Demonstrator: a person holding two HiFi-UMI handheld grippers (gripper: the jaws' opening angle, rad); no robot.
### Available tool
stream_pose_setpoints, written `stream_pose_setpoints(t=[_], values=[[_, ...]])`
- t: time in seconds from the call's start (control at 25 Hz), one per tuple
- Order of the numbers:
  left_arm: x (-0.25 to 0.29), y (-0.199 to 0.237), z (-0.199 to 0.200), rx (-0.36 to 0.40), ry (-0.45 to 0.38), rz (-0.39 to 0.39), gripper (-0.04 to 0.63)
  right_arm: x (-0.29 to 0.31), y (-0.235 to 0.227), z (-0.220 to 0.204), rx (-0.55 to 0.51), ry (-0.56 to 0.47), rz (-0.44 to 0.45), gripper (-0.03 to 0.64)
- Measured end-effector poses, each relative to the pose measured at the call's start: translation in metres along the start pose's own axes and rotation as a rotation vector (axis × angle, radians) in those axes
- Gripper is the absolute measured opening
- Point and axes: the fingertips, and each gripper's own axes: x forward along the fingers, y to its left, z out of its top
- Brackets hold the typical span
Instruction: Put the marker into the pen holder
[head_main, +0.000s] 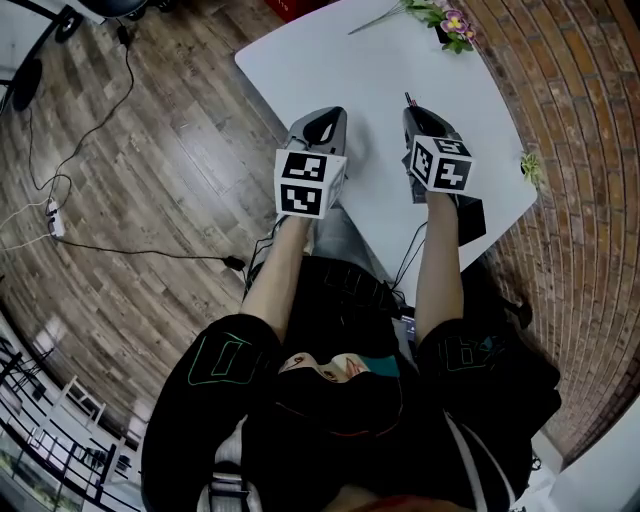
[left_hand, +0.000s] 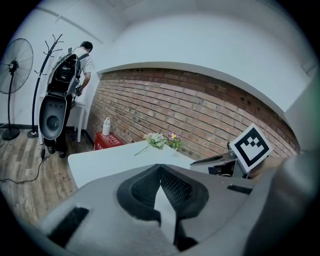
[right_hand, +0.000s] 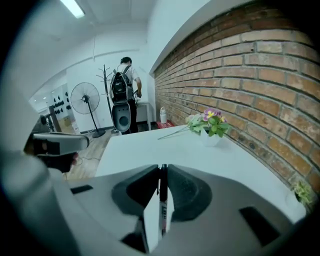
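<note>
Right gripper view: black marker (right_hand: 162, 202) clamped in right gripper (right_hand: 163, 169), above white table (right_hand: 150, 145). Left gripper (left_hand: 160, 167) pinched shut, empty. Far end by brick wall, white pot (right_hand: 210, 139) holding flowers (right_hand: 210, 120).

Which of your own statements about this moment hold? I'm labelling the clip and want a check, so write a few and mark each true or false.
1. The right tongs grip a black marker. True.
2. The left tongs hold a second marker. False: they are shut with nothing between them.
3. Flowers stand on the white table beside the brick wall. True.
4. The floor is carpeted. False: it is wooden boards with cables lying across them.
</note>
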Motion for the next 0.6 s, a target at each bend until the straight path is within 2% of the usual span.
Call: stream_pose_setpoints(t=[0.36,0.6], values=[[-0.019,-0.040,0.006,0.054,-0.022,-0.080,-0.003,-0.071,0.002,0.018,0.135,-0.219,-0.037,0.066],[-0.025,-0.077,0.002,0.077,-0.027,-0.164,-0.002,-0.114,-0.010,0.006,0.203,-0.301,-0.081,0.066]])
